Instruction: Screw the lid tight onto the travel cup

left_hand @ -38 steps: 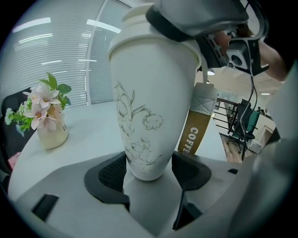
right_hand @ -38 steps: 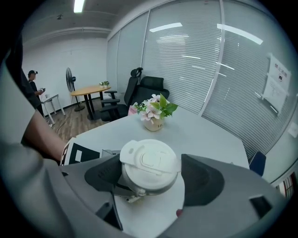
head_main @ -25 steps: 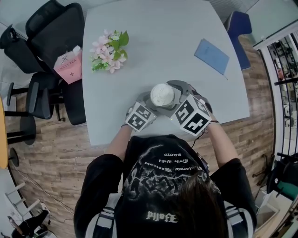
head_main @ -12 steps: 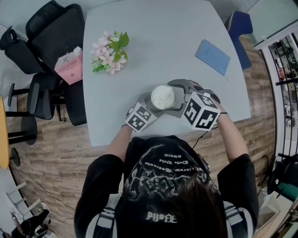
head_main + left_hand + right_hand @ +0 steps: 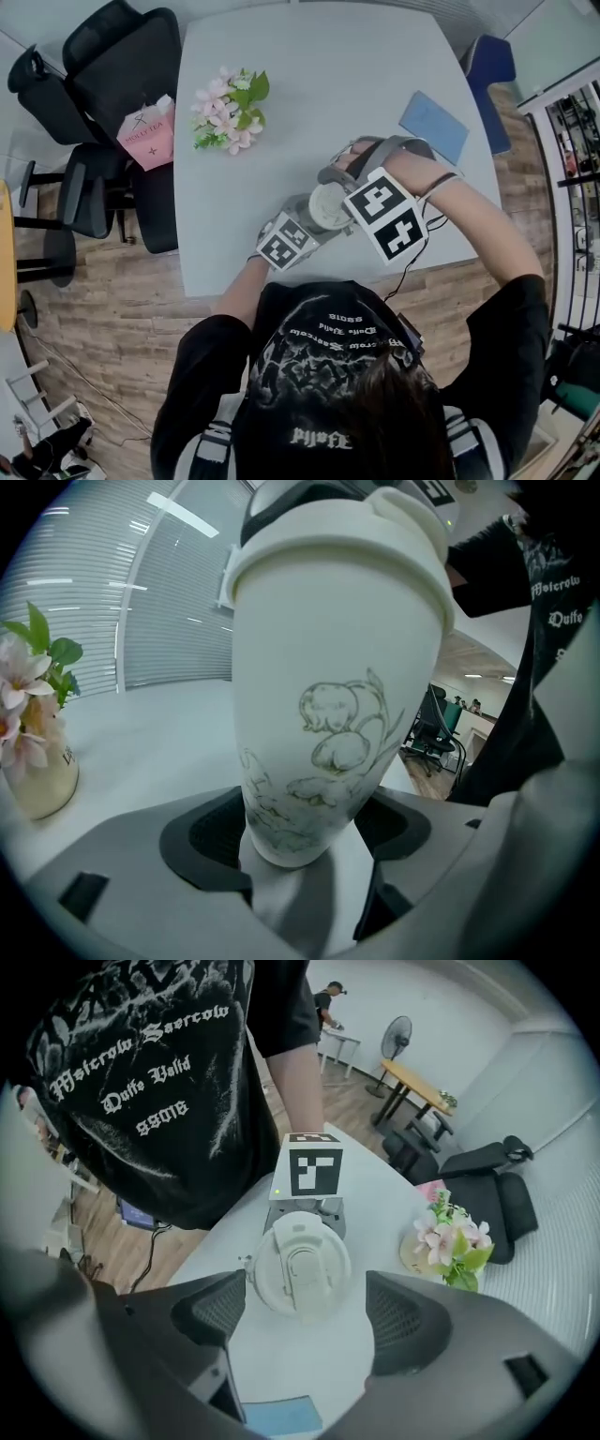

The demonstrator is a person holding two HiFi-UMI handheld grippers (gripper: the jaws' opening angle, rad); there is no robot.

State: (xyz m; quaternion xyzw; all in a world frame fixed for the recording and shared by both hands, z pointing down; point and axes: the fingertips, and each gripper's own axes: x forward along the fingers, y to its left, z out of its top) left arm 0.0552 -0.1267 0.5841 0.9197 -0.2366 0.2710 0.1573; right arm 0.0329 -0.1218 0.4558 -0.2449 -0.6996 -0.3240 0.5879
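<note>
A white travel cup point(image 5: 328, 667) with a drawn flower pattern stands on the pale table point(image 5: 281, 56) near its front edge. Its white lid point(image 5: 298, 1262) sits on top, seen from above in the right gripper view. My left gripper point(image 5: 300, 841) is shut on the cup's narrow lower body. In the head view the cup point(image 5: 328, 204) shows just beyond the left gripper's marker cube point(image 5: 284, 246). My right gripper point(image 5: 309, 1312) hangs above the lid, open, with its dark pads point(image 5: 220, 1307) wide of the lid on both sides and apart from it.
A small vase of pink flowers point(image 5: 230, 111) stands at the table's far left. A blue booklet point(image 5: 433, 124) lies at the far right. Black office chairs point(image 5: 103, 66) and a pink box point(image 5: 148, 136) sit left of the table.
My right gripper has left the cup's right side, risen, and swung over the far side above the lid. The left gripper and the cup have stayed put.
</note>
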